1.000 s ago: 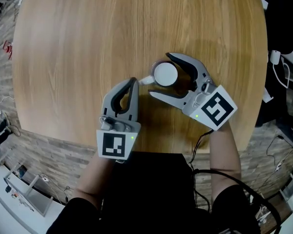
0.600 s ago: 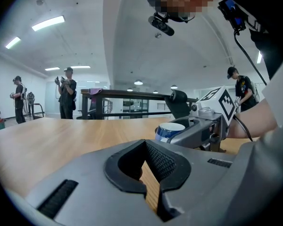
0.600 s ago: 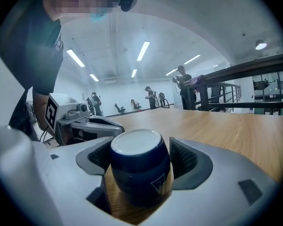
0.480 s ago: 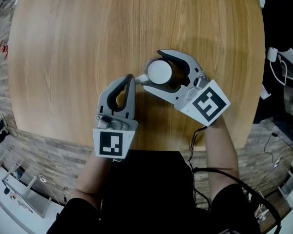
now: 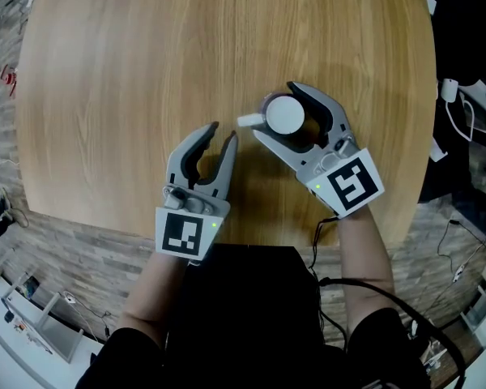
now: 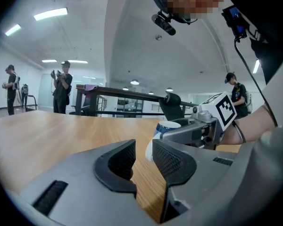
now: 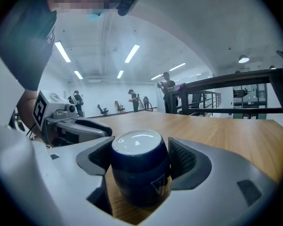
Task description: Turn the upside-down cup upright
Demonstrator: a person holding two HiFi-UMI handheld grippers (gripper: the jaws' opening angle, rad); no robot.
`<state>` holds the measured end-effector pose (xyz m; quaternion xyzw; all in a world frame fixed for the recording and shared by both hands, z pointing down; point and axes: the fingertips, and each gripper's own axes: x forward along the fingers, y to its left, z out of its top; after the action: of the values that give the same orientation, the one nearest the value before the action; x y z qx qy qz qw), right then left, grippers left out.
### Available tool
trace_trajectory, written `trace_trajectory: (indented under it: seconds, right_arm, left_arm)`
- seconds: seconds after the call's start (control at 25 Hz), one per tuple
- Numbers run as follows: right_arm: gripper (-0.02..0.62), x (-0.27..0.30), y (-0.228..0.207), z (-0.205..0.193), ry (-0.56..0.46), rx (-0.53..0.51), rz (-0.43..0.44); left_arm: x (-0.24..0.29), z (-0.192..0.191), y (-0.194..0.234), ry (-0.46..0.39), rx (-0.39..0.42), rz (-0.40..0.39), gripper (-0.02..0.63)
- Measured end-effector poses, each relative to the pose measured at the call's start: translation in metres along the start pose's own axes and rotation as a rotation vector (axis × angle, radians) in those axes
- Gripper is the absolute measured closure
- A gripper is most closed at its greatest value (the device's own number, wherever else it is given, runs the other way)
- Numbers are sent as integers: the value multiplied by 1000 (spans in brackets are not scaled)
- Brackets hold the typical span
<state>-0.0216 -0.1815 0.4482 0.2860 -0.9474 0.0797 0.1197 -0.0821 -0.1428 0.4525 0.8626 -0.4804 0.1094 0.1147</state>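
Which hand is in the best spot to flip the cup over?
Right. The right tongs hug the upside-down cup on both sides. The left tongs are opening with nothing between them, short of the cup.

Big open lab hall here, a research floor by the look of it. White vaulted ceiling [image 6: 132, 41], long strip lights [image 6: 50, 14] at eleven o'clock, black railings [image 7: 236, 76] at three, office chairs [image 7: 103, 109] far back. Other people [image 6: 62, 86] stand about at nine o'clock. Up close, a pale wooden worktop [image 5: 146, 71], and cables [image 5: 470, 128] trail over the floor [image 5: 73, 237] at three.
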Motion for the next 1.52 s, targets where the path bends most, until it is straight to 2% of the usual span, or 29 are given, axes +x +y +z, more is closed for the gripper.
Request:
trace_trajectory:
  seconds: [0.08, 0.2, 0.36, 0.56, 0.68, 0.8, 0.92, 1.04, 1.12, 1.24, 1.4, 1.52]
  right_arm:
    - [250, -6, -6, 4, -22, 20, -39]
    - [250, -17, -13, 12, -60, 29, -81]
    - [250, -27, -12, 31, -96, 39, -81]
    - [250, -38, -4, 58, -149, 61, -59]
    - [250, -46, 5, 74, -187, 72, -31]
    - [250, -52, 9, 81, -207, 72, -9]
    - [250, -57, 6, 83, -231, 108, -5]
    - [250, -59, 3, 81, -253, 143, -9]
    - [250, -59, 1, 80, -268, 171, 5]
    - [250, -61, 4, 78, -287, 210, 74]
    - [250, -63, 10, 70, -289, 247, 212]
    - [250, -63, 10, 64, -309, 299, 281]
  left_arm:
    - [1, -4, -13, 6, 3, -64, 446]
    - [7, -12, -42, 25, 5, -173, 386]
    - [15, -15, -70, 18, -84, -310, 351]
    - [27, -1, -80, -11, -166, -381, 347]
    - [25, 23, -80, -139, -227, -463, 348]
    - [19, 34, -73, -230, -342, -516, 350]
    - [19, 39, -72, -262, -437, -544, 371]
    - [20, 40, -75, -272, -477, -584, 374]
    - [20, 41, -76, -282, -485, -611, 380]
    - [14, 41, -78, -290, -464, -656, 429]
    - [6, 38, -82, -276, -383, -687, 478]
    - [0, 39, -84, -278, -320, -701, 503]
